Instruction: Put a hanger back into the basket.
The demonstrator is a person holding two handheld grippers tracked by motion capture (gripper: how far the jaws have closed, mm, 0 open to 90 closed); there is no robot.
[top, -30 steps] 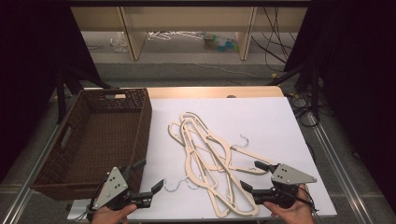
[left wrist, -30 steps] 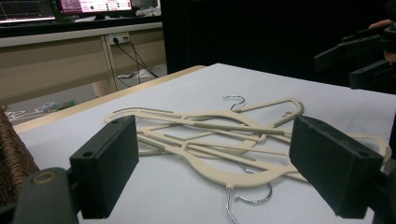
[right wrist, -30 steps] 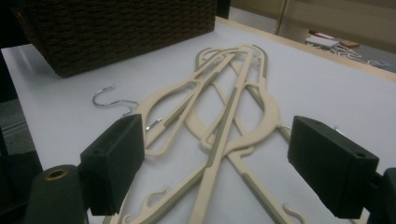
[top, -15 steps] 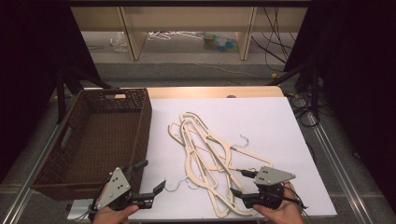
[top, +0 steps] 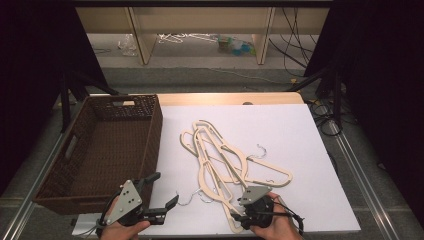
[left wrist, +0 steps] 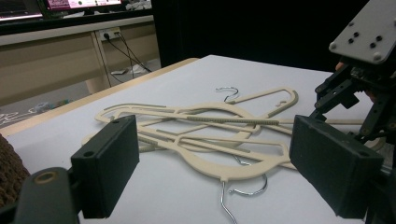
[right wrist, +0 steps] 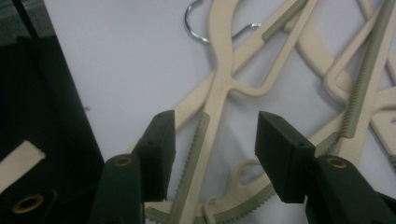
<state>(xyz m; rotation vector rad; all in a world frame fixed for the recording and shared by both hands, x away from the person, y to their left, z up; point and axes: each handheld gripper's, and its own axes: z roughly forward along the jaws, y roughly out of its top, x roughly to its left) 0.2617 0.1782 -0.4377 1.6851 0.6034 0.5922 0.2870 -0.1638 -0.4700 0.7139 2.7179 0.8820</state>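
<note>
We see a pile of cream plastic hangers (top: 227, 162) lying on the white table (top: 300, 135), right of the wicker basket (top: 100, 150). The right gripper (top: 239, 214) hovers over the pile's near end, jaws spread astride one hanger's ribbed bar (right wrist: 194, 161) (not pinching it). The left gripper (top: 161, 192), also spread, sits just left of the pile.

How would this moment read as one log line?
right gripper: open over hangers | left gripper: open, idle | basket: empty

Cream hangers (top: 225, 160), silver hooks; dark brown woven basket (top: 80, 170); white tabletop (top: 300, 140); black tongs (top: 162, 197).
</note>
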